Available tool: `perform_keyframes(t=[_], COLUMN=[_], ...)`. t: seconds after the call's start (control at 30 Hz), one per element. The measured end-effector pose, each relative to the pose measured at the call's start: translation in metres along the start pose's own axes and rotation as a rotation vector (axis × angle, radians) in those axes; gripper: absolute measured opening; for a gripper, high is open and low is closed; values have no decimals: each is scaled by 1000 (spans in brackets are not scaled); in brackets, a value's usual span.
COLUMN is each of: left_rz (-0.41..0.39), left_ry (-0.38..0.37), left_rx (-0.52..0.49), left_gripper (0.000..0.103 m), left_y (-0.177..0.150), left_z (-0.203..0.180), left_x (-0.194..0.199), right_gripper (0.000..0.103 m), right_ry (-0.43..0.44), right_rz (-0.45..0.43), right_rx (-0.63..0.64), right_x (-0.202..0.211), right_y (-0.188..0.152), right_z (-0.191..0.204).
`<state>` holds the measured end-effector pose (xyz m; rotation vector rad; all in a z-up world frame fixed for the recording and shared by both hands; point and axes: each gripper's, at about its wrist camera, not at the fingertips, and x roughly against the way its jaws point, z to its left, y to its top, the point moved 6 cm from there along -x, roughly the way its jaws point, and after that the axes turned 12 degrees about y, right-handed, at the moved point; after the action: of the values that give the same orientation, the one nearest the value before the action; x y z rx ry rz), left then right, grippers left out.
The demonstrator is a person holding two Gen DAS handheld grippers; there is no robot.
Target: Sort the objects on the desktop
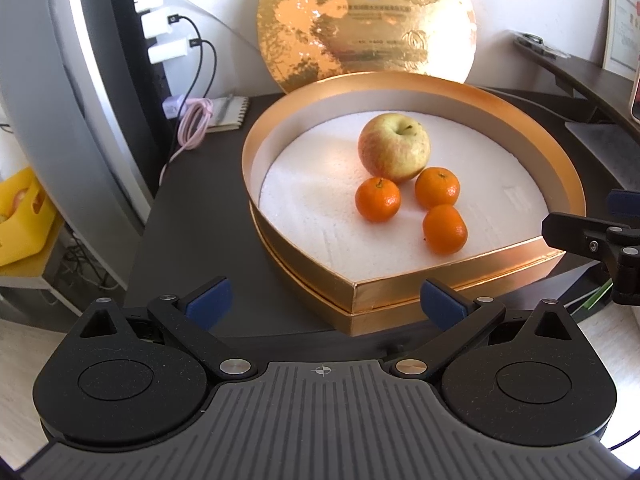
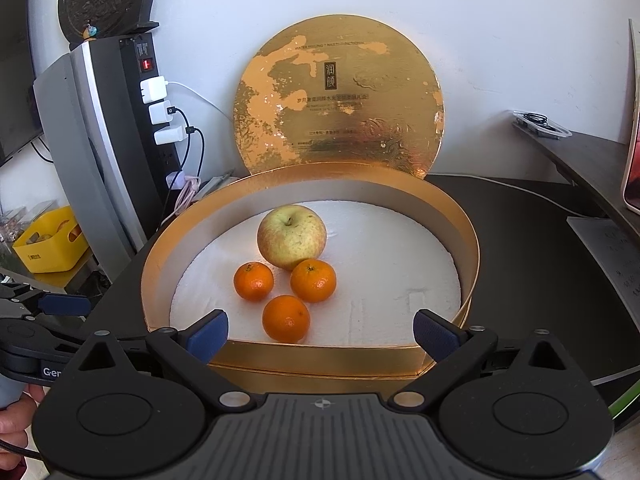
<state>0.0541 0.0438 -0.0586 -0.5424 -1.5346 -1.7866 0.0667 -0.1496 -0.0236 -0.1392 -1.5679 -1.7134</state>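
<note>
A black power strip [image 2: 154, 92] stands upright at the left, with three white chargers [image 2: 160, 114] plugged in it. A pink coiled cable [image 1: 192, 126] lies on the dark surface [image 1: 208, 232], beside a small spiral notepad [image 1: 230, 114]. Lower left, a yellow plastic basket [image 2: 50, 244] sits apart.

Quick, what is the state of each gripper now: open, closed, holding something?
Left gripper: open, holding nothing.
Right gripper: open, holding nothing.

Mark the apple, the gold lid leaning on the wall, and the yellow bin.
apple [image 2: 291, 242], right wrist view, on its front skin.
gold lid [image 2: 340, 108], right wrist view, centre of its face.
yellow bin [image 1: 22, 220], left wrist view, on its side wall.
</note>
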Motion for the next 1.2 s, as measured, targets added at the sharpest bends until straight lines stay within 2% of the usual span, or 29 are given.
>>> perform_keyframes(t=[0.5,0.87,1.1,1.2], left_rz=[5,-16,-85,-126], left_ry=[3,32,52,52], left_rx=[-2,35,52,48], left_gripper=[103,103,103,103], left_y=[-1,9,34,50], left_z=[0,22,41,45], left_x=[-3,-10,-16,-23], right_gripper=[99,99,100,101], right_ry=[-7,-36,-66,-51], right_rz=[-11,-45,-120,-163], right_rx=[-15,-14,19,40], right_x=[2,4,2,-3], right_y=[-1,8,37,52], right_z=[-6,-26,-54,-66])
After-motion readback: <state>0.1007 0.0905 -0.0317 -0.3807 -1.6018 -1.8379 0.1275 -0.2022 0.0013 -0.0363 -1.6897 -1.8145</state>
